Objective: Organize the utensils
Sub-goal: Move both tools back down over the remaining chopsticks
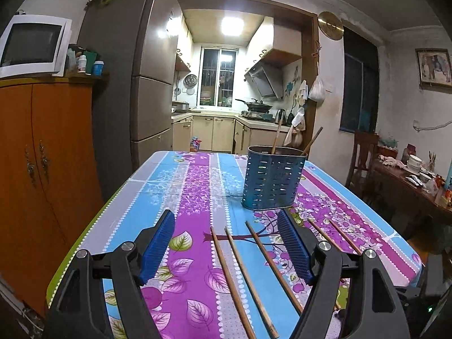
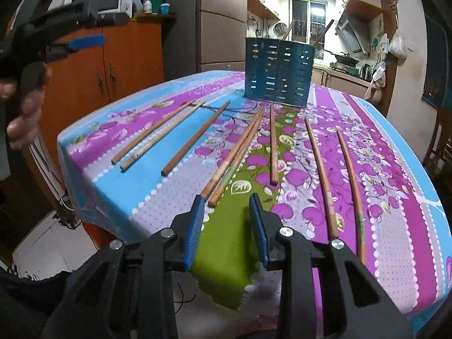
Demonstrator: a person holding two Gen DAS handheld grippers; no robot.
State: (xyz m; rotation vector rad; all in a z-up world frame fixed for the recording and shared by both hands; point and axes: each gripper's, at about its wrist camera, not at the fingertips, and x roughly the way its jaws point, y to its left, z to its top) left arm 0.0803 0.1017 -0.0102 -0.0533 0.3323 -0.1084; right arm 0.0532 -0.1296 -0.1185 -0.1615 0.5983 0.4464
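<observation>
Ahead of both my grippers stands a blue perforated utensil holder (image 2: 278, 72), upright on a desk (image 2: 409, 197) covered with a cloth of blue, purple and green floral stripes. I use that holder as my landmark. Two wooden sticks (image 1: 276, 137) already lean inside it, their tops rising above the rim.

Between the holder and me, eight loose wooden chopsticks lie flat on the cloth, fanned out with their far ends pointing toward the holder. Left of the holder are three chopsticks (image 2: 158, 135) lying apart from one another. Straight in front of the holder, a pair of chopsticks (image 2: 234, 155) lies side by side and touching, with one single chopstick (image 2: 273, 144) just to its right. Right of the holder lie two longer chopsticks (image 2: 336, 175), near each other but apart.

My right gripper (image 2: 226, 220) hovers at the near desk edge, on my side of the holder. Its blue fingers (image 2: 196, 226) stand partly apart with nothing between them; the near end of the touching pair lies just beyond the left fingertip. I cannot tell whether that fingertip touches it.

My left gripper (image 1: 226, 243) sits low over the left group of chopsticks, its fingers (image 1: 158, 245) spread wide and released. Three chopsticks lie on the cloth in the gap between them, ungripped. In the right wrist view, a person's hand (image 2: 25, 107) holds this gripper at far left.
</observation>
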